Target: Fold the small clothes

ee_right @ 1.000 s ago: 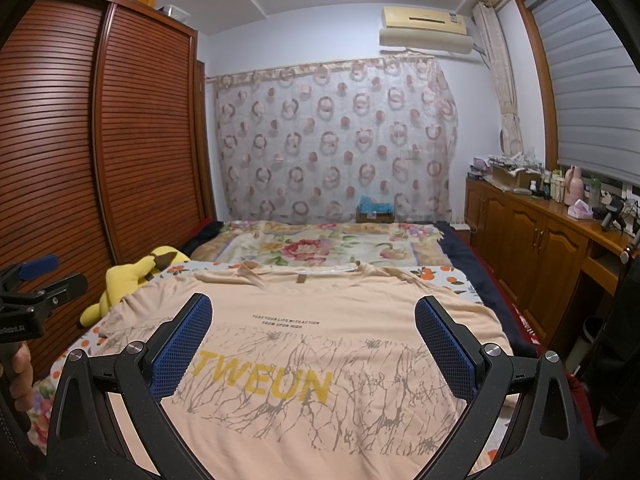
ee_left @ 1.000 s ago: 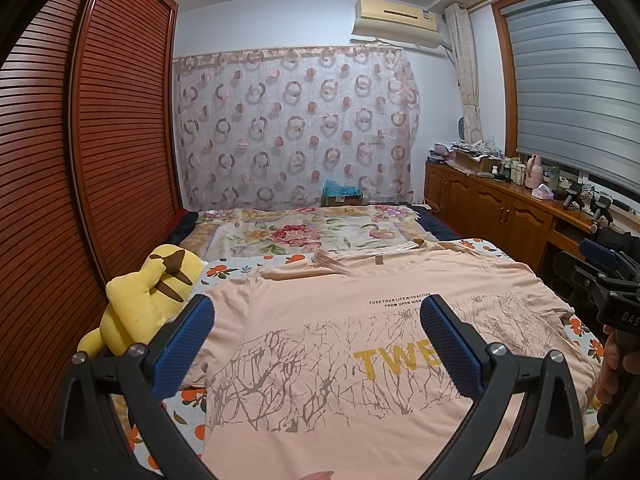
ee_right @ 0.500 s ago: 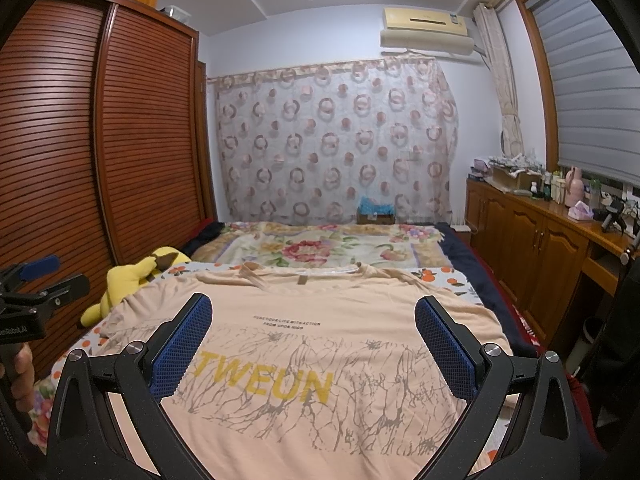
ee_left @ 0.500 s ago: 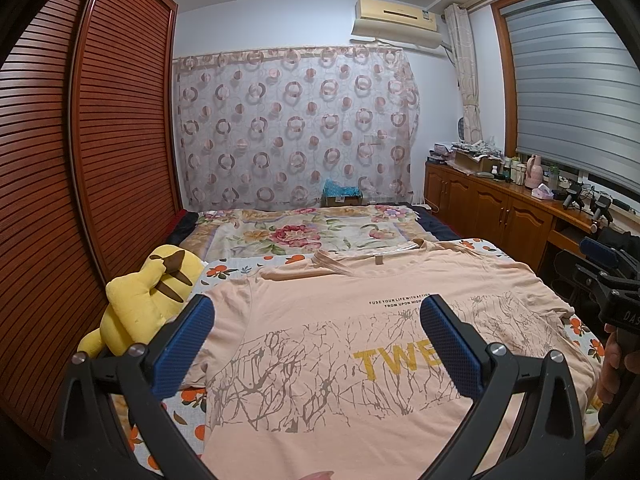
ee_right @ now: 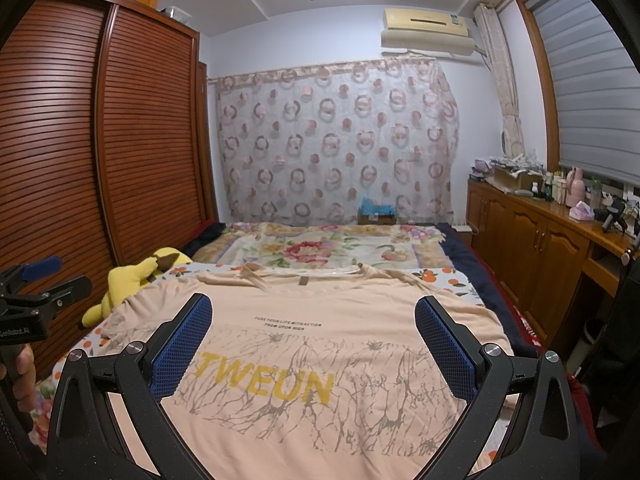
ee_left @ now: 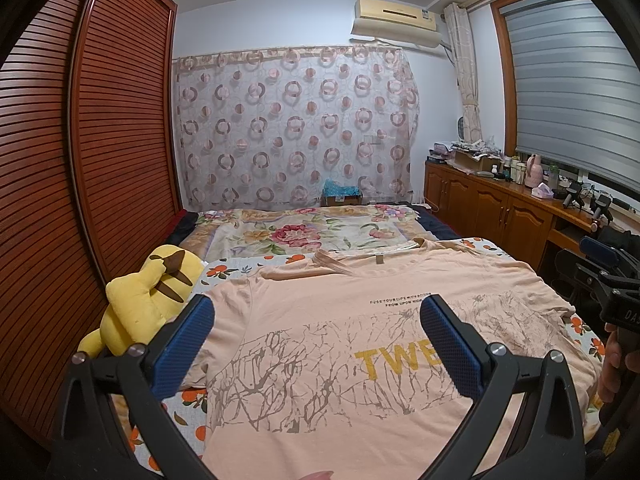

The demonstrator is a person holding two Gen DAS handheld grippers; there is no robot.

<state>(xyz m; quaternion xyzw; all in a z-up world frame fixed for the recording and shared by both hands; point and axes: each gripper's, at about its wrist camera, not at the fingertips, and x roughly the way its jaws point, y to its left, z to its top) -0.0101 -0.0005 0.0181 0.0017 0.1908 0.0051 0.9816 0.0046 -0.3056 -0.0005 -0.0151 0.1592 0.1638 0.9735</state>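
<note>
A peach T-shirt [ee_left: 332,332] with yellow "TWEUN" lettering and a grey branch print lies flat, front up, on the bed, its collar at the far end. It also shows in the right wrist view [ee_right: 312,344]. My left gripper [ee_left: 316,344] is open and empty, held above the shirt's left half. My right gripper [ee_right: 312,344] is open and empty, held above the shirt's middle. Neither touches the cloth. Each gripper shows at the edge of the other's view.
A yellow plush toy [ee_left: 144,300] lies at the bed's left edge beside the slatted wardrobe [ee_left: 80,160]. A floral blanket [ee_left: 312,232] covers the far end of the bed. Wooden cabinets [ee_right: 532,240] with clutter on top line the right wall.
</note>
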